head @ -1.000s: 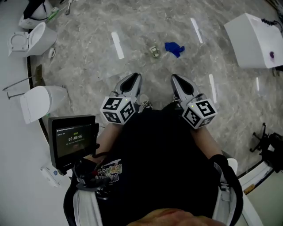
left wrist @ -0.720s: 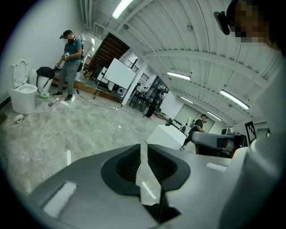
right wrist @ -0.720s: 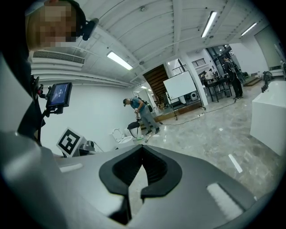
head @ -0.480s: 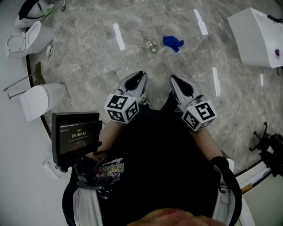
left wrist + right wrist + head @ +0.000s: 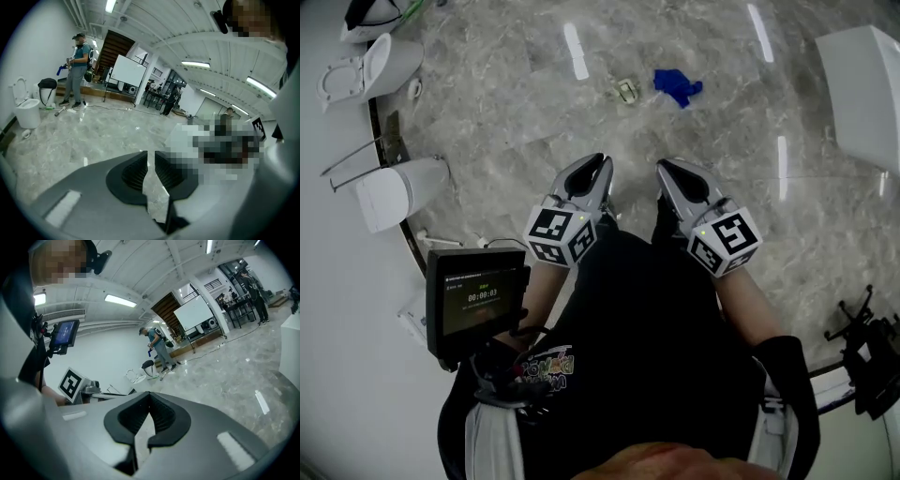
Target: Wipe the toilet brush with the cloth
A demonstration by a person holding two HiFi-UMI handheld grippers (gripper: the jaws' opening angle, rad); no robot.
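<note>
Change: both tools have come forward and lower; this is approach only, with no wiping yet.
Left tool (image 5: 602, 164): jaws a thin slit apart, empty.
Right tool (image 5: 664, 166): closed, empty.
Blue cloth (image 5: 678, 85): on the floor (image 5: 487, 122), well ahead of both tools; only the head view shows it.
Toilet brush: not made out in any view.
Gripper views only: a standing person (image 5: 77, 70) across the room.

The floor (image 5: 487, 103) is glossy grey marbled stone. A crumpled blue cloth (image 5: 677, 86) lies on it, with a small pale object (image 5: 626, 91), too small to identify, near it. An open toilet (image 5: 370, 70) and a second toilet (image 5: 398, 190) stand along its left edge, and a white box (image 5: 862, 94) stands at the right
</note>
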